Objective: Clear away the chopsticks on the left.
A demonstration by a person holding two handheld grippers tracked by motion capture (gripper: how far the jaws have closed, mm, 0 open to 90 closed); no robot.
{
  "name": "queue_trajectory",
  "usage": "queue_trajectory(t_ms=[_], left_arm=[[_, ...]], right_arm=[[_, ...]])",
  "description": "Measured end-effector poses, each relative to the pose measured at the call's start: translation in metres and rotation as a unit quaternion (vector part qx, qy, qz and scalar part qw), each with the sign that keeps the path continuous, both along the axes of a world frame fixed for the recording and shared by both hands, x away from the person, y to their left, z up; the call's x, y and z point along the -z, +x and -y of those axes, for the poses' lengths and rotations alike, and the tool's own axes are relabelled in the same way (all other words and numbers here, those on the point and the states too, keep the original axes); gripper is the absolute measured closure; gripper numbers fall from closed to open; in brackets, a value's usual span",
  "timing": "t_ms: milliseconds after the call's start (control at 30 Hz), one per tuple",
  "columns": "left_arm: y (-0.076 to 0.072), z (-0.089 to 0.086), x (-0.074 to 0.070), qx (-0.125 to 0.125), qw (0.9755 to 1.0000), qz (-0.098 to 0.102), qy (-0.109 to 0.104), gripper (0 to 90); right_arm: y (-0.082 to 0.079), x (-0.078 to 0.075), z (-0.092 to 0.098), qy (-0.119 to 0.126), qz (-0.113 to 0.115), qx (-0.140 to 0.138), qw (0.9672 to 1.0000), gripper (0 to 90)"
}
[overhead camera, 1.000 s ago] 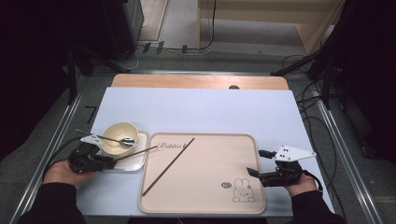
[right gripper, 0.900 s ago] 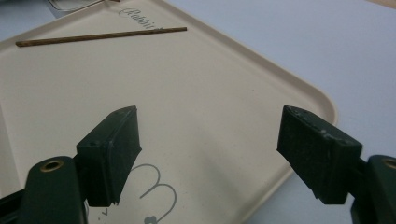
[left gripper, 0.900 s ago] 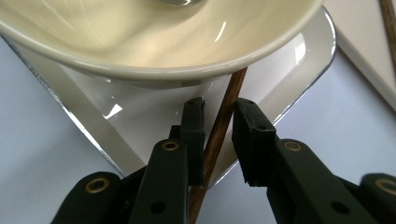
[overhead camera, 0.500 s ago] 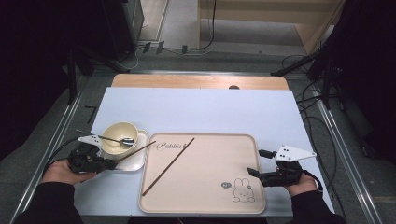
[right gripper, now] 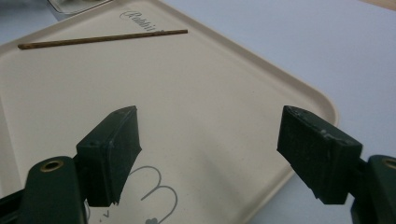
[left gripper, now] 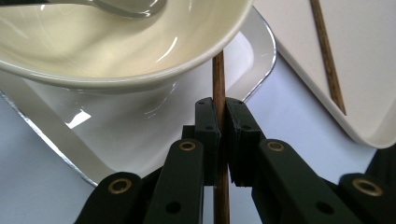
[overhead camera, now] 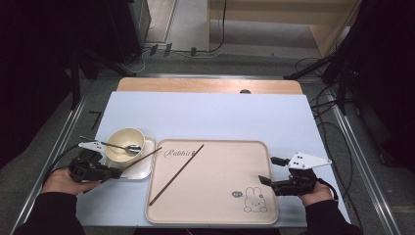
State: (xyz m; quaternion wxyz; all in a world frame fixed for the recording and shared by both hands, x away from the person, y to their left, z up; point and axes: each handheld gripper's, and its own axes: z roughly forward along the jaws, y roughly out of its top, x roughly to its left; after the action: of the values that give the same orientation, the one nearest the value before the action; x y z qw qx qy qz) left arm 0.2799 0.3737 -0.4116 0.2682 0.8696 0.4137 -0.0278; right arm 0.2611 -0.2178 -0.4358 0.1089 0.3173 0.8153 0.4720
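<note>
The table [overhead camera: 215, 115] carries a pale blue-white top surface, with a strip of bare wood [overhead camera: 205, 85] exposed along its far edge. Two items lie directly on the surface. A large beige tray [overhead camera: 215, 215], printed with a rabbit drawing and the word "Rabbit", sits against the near edge, roughly centred and slightly towards the right. A smaller, shiny square metal tray [overhead camera: 142, 169] sits just beside the beige tray's left side, near the near-left corner of the table. The far half of the surface and the strip along the right edge are plain blue-white sheet.
</note>
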Motion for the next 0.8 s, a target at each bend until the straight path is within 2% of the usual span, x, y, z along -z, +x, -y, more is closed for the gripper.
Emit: queue_trajectory(t_ms=[267, 467, 533, 600, 800], left_arm=[[-0.004, 0.007, -0.012, -0.003, 0.9998, -0.003, -0.021, 85.4], [-0.005, 0.012, -0.018, -0.010, 0.9997, -0.009, -0.022, 85.3], [-0.005, 0.018, -0.021, -0.021, 0.9994, -0.011, -0.023, 85.3], [-0.005, 0.021, -0.024, -0.016, 0.9994, -0.009, -0.029, 85.3], [-0.005, 0.031, -0.029, -0.024, 0.9993, -0.011, -0.025, 85.3]], right_arm=[[0.000, 0.000, -0.001, 0.000, 0.002, -0.002, 1.0000, 21.3], [0.001, 0.000, -0.001, 0.001, 0.002, -0.003, 1.0000, 21.3], [0.001, 0.000, -0.001, 0.000, 0.002, -0.005, 1.0000, 21.3], [0.001, 0.000, -0.001, 0.001, 0.002, -0.005, 1.0000, 21.3], [0.001, 0.000, -0.001, 0.000, 0.003, -0.005, 1.0000, 21.3]])
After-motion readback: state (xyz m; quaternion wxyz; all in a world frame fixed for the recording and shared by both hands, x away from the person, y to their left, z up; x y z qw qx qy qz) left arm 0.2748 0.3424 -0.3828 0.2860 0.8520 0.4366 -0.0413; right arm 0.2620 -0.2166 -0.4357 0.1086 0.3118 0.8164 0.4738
